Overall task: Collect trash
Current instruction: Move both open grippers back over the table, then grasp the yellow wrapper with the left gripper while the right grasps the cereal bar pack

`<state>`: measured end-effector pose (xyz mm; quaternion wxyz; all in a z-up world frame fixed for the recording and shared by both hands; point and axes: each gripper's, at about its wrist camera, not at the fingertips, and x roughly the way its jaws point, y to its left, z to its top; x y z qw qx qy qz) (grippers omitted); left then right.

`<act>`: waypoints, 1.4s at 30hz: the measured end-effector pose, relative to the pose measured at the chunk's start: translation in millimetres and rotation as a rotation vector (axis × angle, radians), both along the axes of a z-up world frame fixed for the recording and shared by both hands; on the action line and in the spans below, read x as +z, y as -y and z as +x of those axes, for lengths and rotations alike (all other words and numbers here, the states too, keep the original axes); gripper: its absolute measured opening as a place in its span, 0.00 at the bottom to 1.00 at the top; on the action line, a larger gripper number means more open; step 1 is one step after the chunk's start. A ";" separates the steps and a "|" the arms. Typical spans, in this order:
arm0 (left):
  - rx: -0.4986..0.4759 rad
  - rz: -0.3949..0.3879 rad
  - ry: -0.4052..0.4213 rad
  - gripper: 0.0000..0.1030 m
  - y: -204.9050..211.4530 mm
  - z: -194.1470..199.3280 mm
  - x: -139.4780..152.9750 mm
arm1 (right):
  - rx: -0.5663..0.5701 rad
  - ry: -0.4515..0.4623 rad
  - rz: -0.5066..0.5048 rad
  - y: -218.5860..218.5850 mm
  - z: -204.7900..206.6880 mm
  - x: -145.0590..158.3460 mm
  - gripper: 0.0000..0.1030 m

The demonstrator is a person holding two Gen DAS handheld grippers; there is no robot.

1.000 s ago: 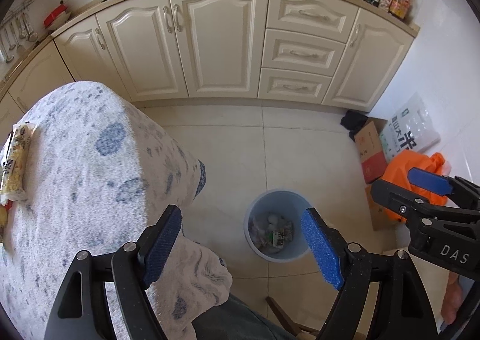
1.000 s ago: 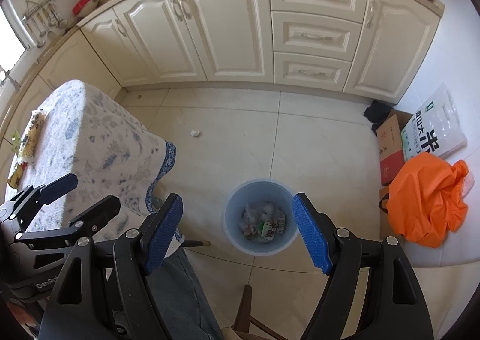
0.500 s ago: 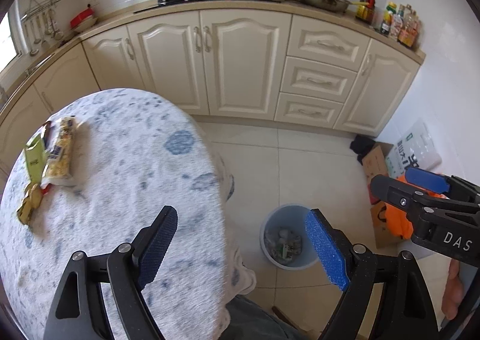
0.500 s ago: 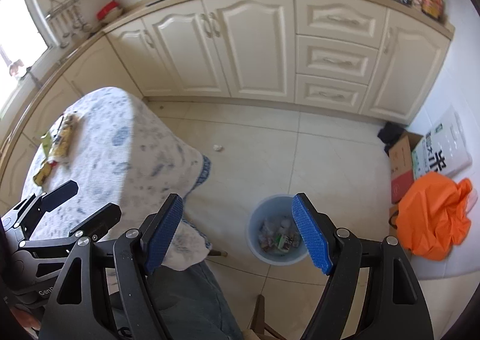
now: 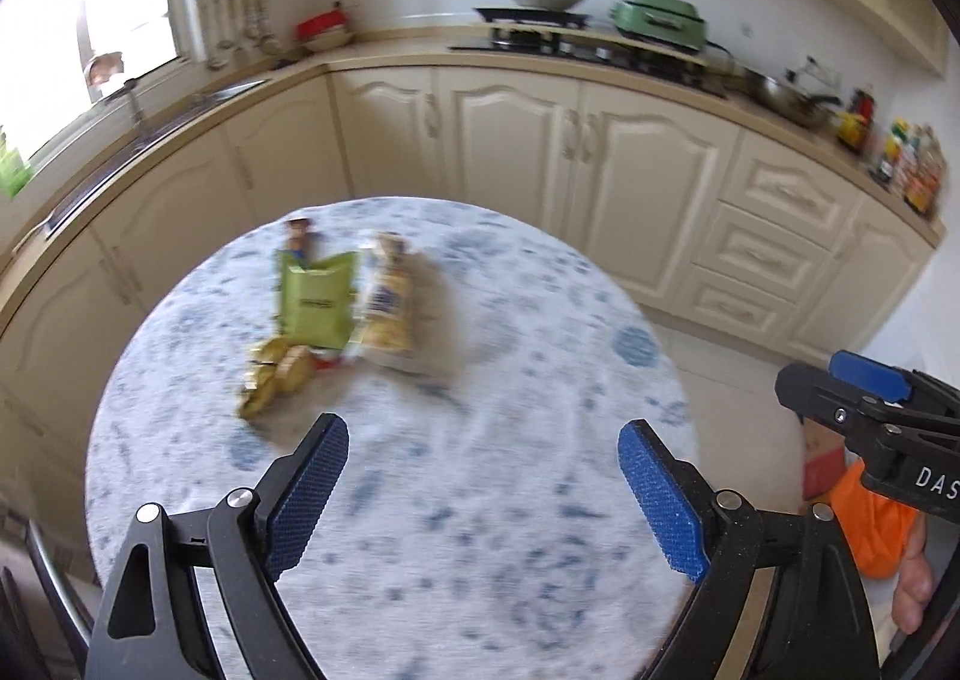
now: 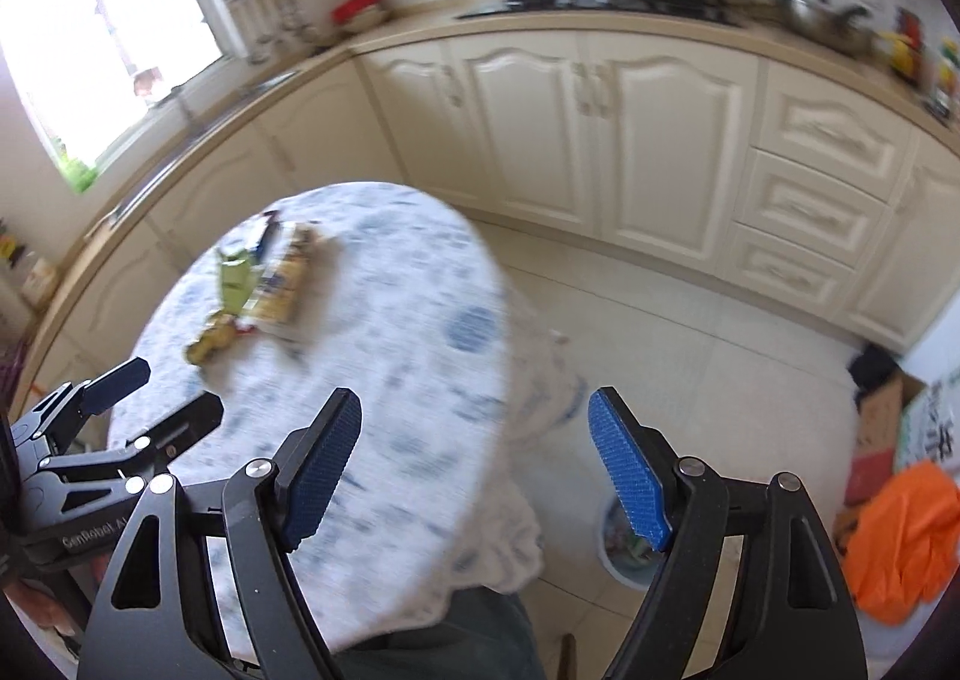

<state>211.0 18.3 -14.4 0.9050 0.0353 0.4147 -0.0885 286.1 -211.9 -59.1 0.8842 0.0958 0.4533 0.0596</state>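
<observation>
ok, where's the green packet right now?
On the round table, far-left part in both wrist views: the green packet lies beside the long yellowish snack pack on its right, with crumpled gold wrappers just nearer the camera.

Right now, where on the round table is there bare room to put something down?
The near half of the table, between the left gripper and the wrappers, is bare cloth, as is the right side toward the cabinets. The far left is crowded with wrappers.

Two wrist views, angled down from above, sharing the round table (image 5: 540,530) and cabinets (image 6: 630,140).
</observation>
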 end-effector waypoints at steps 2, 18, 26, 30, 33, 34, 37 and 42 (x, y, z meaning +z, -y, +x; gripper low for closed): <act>0.043 -0.004 -0.002 0.87 -19.6 3.3 3.8 | 0.041 0.002 0.004 -19.8 11.9 1.6 0.78; 0.285 -0.011 -0.062 0.87 -129.2 67.3 -18.6 | 0.258 -0.086 -0.009 -140.9 107.6 -32.7 0.78; 0.279 -0.103 -0.127 0.85 -156.4 116.5 -52.2 | 0.277 -0.155 -0.009 -169.1 149.8 -61.7 0.78; 0.269 -0.136 -0.158 0.85 -161.5 142.2 -71.9 | 0.269 -0.183 -0.004 -176.9 168.1 -76.1 0.78; 0.270 -0.151 -0.186 0.84 -163.3 161.9 -91.6 | 0.267 -0.199 0.003 -179.2 178.0 -85.6 0.78; 0.263 -0.148 -0.190 0.84 -161.8 168.6 -97.9 | 0.264 -0.204 0.003 -179.5 180.7 -88.6 0.78; 0.229 -0.197 -0.217 0.77 -163.4 187.6 -115.1 | 0.258 -0.212 0.007 -180.6 186.8 -95.1 0.78; 0.144 -0.370 -0.242 0.43 -179.6 199.3 -126.0 | 0.263 -0.218 0.008 -183.2 191.0 -99.5 0.78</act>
